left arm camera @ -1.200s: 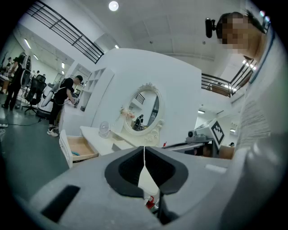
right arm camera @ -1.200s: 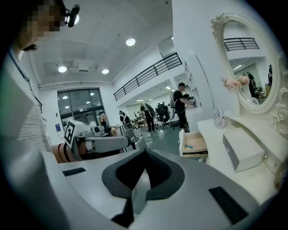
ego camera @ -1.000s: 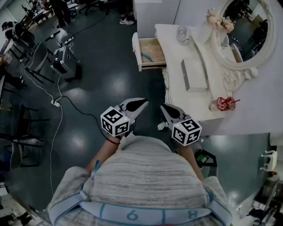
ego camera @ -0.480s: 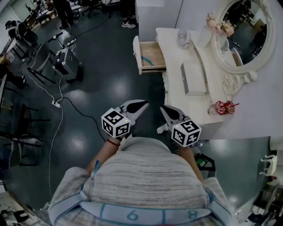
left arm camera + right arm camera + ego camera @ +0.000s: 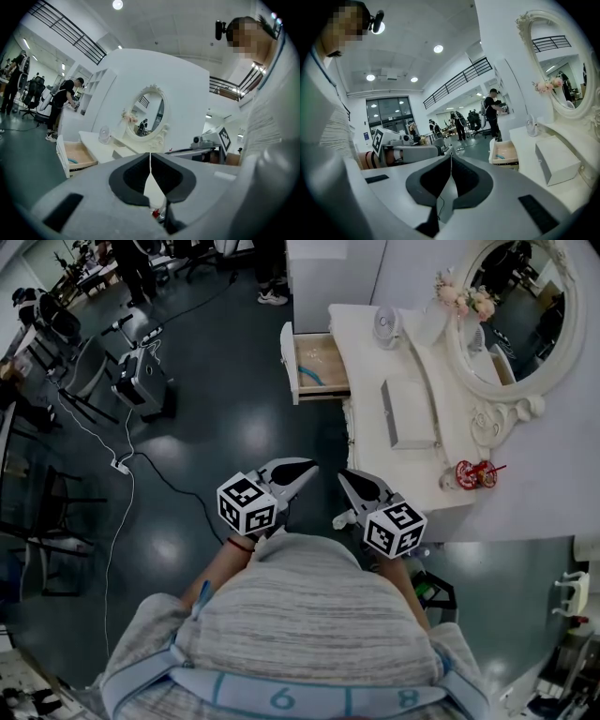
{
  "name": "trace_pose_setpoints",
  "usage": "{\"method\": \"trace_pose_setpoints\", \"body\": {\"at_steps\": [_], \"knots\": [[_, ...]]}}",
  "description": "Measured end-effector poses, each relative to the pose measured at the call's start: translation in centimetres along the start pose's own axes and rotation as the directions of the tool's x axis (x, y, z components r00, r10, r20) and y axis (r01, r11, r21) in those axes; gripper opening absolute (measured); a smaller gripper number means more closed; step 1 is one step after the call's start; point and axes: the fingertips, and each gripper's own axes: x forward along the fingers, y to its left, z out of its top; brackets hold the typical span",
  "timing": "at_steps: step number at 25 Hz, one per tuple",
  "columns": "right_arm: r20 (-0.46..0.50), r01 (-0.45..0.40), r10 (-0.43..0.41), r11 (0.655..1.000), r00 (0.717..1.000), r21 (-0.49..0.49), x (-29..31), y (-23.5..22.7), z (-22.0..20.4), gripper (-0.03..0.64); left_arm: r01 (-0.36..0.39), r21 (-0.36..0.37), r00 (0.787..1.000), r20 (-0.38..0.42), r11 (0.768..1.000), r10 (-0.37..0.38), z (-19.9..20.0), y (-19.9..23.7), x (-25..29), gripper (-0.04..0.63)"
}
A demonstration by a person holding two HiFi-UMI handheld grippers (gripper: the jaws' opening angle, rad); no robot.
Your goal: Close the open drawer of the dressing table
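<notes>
White wood-lined drawer point(image 5: 317, 363) open at the white dressing table point(image 5: 370, 451)'s far end

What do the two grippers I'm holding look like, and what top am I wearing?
The left gripper and right gripper match: pale grey tapering shells, black-lined jaws, and a white cube with black square markers at the rear of each. The top is a grey, finely striped knit.

The digits 6 and 8 stand on the person's pale blue strap point(image 5: 319, 695).
</notes>
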Motion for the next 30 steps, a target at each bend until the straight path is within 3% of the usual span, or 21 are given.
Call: {"method": "trace_pose_setpoints", "body": {"at_steps": [8, 14, 30], "knots": [[-0.011, 0.003, -0.003, 1.0, 1.0, -0.01, 2.2, -1.6, 0.8, 0.012, 0.013, -0.001, 1.0, 0.0, 1.0, -0.013, 0.8, 2.7, 1.7, 0.019], [-0.005, 0.012, -0.012, 1.0, 1.0, -0.005, 6.1, -4.1, 1.7, 0.012, 0.024, -0.01, 1.0, 0.003, 1.0, -0.024, 1.4, 7.1, 3.4, 0.02], [-0.011, 0.098, -0.097, 0.994, 0.995, 0.057, 21.5, -14.4, 8.0, 0.012, 0.09, -0.028, 0.995, -0.048, 0.996, -0.091, 8.2, 26.2, 8.3, 0.02]]}}
